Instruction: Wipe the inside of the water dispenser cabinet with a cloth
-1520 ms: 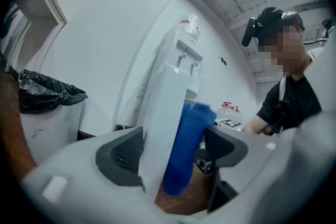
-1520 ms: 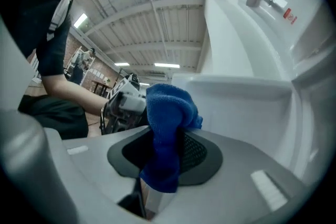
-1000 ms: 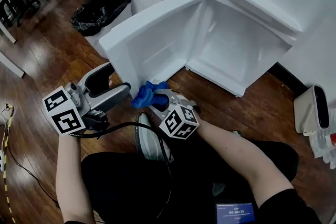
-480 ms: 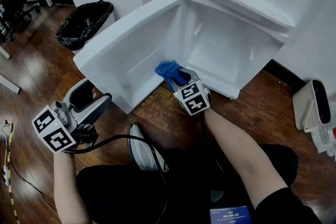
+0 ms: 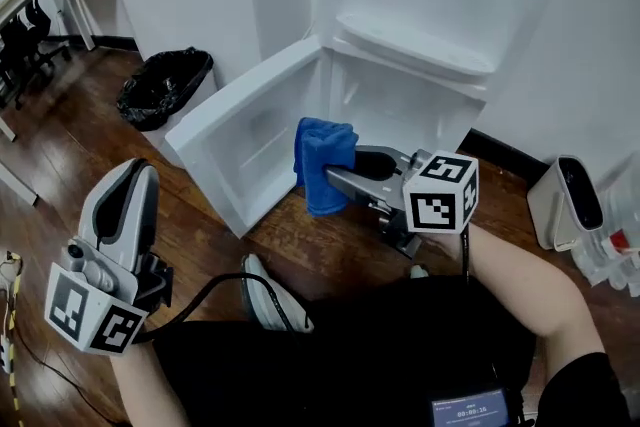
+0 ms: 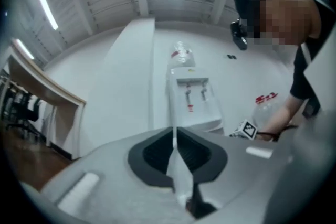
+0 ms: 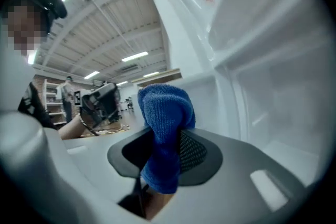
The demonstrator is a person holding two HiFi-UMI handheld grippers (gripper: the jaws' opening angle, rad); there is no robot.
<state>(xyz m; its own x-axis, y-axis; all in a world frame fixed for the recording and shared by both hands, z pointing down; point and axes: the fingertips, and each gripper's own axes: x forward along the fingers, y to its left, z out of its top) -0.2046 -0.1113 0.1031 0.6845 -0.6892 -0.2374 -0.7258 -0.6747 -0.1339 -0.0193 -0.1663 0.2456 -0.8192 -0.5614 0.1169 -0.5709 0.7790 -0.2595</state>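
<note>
The right gripper [image 7: 167, 150] has its dark pads clamped on a folded blue terry cloth [image 7: 164, 113], which bulges out past the tips. Just ahead of those jaws is the open lower cabinet of the white water dispenser [image 5: 395, 105], its white door [image 5: 240, 130] swung wide to their left. The left gripper [image 6: 174, 136] is pressed shut on nothing, well apart from the cloth and the cabinet.

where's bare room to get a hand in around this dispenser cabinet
The cabinet interior looks bare, bordered by its open door on the left. The wood floor before it is free. Crowded: the black-bagged bin beside the door.
</note>
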